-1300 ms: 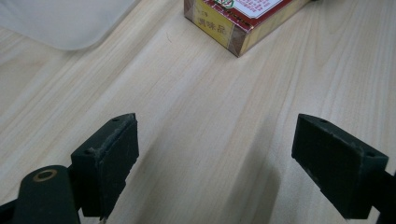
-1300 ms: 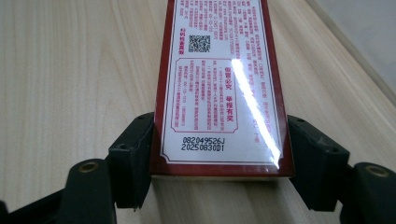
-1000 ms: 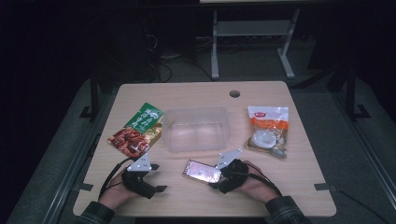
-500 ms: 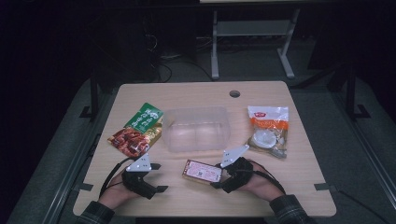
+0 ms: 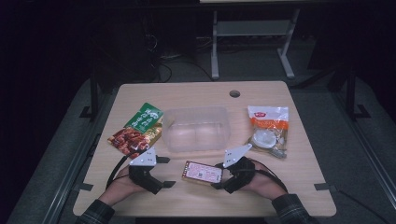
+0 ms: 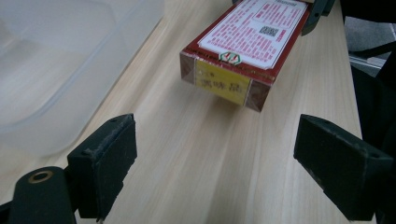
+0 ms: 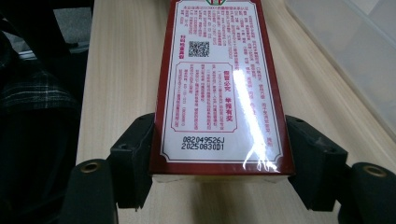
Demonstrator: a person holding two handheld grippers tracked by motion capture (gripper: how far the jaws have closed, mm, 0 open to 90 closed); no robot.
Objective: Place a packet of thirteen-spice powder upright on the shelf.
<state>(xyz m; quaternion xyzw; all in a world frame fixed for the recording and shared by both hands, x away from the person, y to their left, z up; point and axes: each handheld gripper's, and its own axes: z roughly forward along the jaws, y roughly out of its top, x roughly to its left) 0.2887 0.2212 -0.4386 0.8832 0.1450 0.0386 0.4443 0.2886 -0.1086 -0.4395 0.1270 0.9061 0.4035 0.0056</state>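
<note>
Red-edged and wrapped in clear film, the box [image 5: 202, 172] lies flat with its white printed face up, near the front edge of the tabletop [image 5: 299, 186]. Its long axis runs across the tabletop, one short end toward each hand; the yellow-labelled end [image 6: 223, 83] faces the left tool [image 5: 164, 171].

Pale wood grain covers the tabletop, which has a round hole [image 5: 234, 93] near its far edge. A clear plastic tub [image 5: 197, 129] stands just behind the box, a green and red packet [image 5: 137, 130] to its left, an orange and white packet [image 5: 268, 130] to its right. Around the tabletop the room is dark, with grey floor [image 5: 355, 140] and a metal frame [image 5: 252, 42] farther back.

The right tool [image 7: 217, 158] grips the box's near end across its width, a pad pressed on each long side. The left tool is released, jaws wide, nothing between them, and the box's yellow end lies just ahead of it, apart.
</note>
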